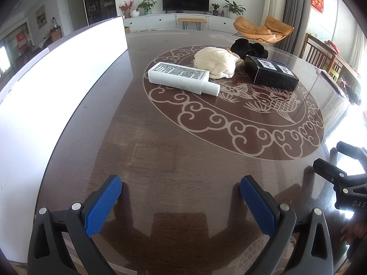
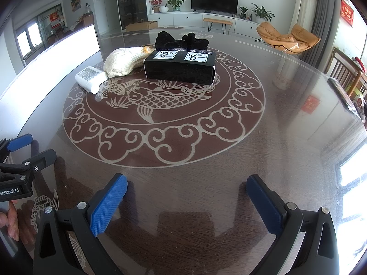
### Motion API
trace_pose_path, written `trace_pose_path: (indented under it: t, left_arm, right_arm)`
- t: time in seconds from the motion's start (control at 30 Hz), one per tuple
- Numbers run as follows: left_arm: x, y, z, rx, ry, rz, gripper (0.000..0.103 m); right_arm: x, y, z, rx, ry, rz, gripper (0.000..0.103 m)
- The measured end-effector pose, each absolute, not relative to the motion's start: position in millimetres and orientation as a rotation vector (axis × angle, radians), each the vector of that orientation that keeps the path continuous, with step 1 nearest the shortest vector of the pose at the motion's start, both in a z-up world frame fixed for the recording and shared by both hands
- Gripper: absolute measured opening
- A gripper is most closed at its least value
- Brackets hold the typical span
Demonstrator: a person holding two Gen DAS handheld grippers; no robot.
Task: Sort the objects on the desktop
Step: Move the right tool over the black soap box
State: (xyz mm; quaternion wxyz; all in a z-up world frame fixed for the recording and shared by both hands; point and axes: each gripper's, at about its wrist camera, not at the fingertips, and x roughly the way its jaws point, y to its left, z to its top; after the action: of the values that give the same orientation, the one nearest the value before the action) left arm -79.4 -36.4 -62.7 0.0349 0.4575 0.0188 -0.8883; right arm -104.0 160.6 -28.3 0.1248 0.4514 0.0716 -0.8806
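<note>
A white bottle (image 1: 183, 78) (image 2: 90, 78) lies flat near the middle of the dark round table (image 1: 160, 151). Touching it is a cream knitted cloth (image 1: 216, 62) (image 2: 123, 61). A black box (image 1: 271, 75) (image 2: 181, 66) with two white labels sits to the right. Behind them lies a black fuzzy item (image 1: 250, 47) (image 2: 181, 40). A small orange thing (image 2: 146, 49) peeks out between cloth and box. My left gripper (image 1: 181, 191) is open over bare table, well short of the objects. My right gripper (image 2: 187, 191) is open too, nothing between its blue pads.
A tall white panel (image 1: 57, 91) (image 2: 52, 55) stands along the table's left side. The right gripper's body (image 1: 344, 176) shows at the left view's right edge; the left gripper's body (image 2: 20, 167), held by a hand (image 2: 9, 217), shows at the right view's left. Wooden chairs (image 2: 346, 73) stand right.
</note>
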Motion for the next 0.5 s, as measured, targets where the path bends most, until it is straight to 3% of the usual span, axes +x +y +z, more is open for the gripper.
trace_pose_path:
  t: [0.2, 0.33, 0.5]
  left_arm:
    - [-81, -37, -63, 1.402, 0.061, -2.727, 0.103]
    - [-81, -37, -63, 1.402, 0.061, -2.728, 0.103]
    - [-81, -37, -63, 1.401, 0.061, -2.728, 0.103]
  right_arm:
    - [-146, 160, -8, 1.324, 0.160, -2.513, 0.103]
    - [-217, 163, 20, 1.341, -0.069, -2.574, 0.103]
    - [-290, 177, 13, 1.463, -0.382, -2.660, 0.103]
